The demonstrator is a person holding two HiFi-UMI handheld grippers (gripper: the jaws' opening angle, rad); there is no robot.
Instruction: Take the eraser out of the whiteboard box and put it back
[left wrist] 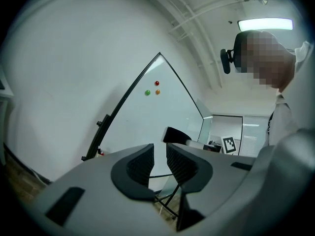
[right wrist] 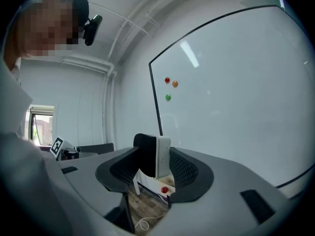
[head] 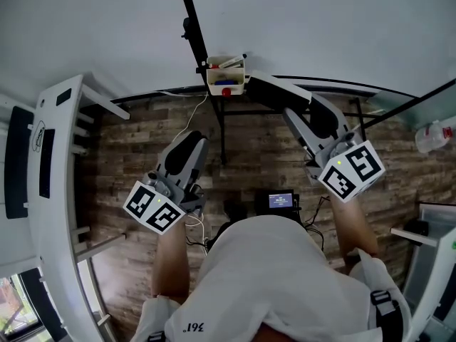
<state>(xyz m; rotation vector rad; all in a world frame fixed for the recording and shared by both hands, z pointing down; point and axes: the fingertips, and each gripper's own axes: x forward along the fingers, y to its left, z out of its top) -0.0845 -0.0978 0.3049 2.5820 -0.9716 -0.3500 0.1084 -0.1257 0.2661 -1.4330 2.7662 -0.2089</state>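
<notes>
The whiteboard box (head: 226, 77) is a small white tray hanging at the whiteboard's lower edge, with pens and a red item in it. My right gripper (head: 251, 83) reaches level toward its right side. In the right gripper view this gripper (right wrist: 153, 163) is shut on the eraser (right wrist: 157, 156), a white block with a black felt face standing upright between the pads. The box (right wrist: 147, 185) shows just below and beyond the jaws. My left gripper (head: 194, 140) hangs back, lower left of the box. Its jaws (left wrist: 160, 163) stand a narrow gap apart with nothing between them.
The whiteboard (head: 299, 20) stands on a black frame (head: 222, 130) over a wood-pattern floor. Coloured magnets (right wrist: 168, 88) stick to the board. White furniture (head: 53, 162) lines the left, a water bottle (head: 434, 135) is at the right, and a small screen (head: 280, 201) sits by my body.
</notes>
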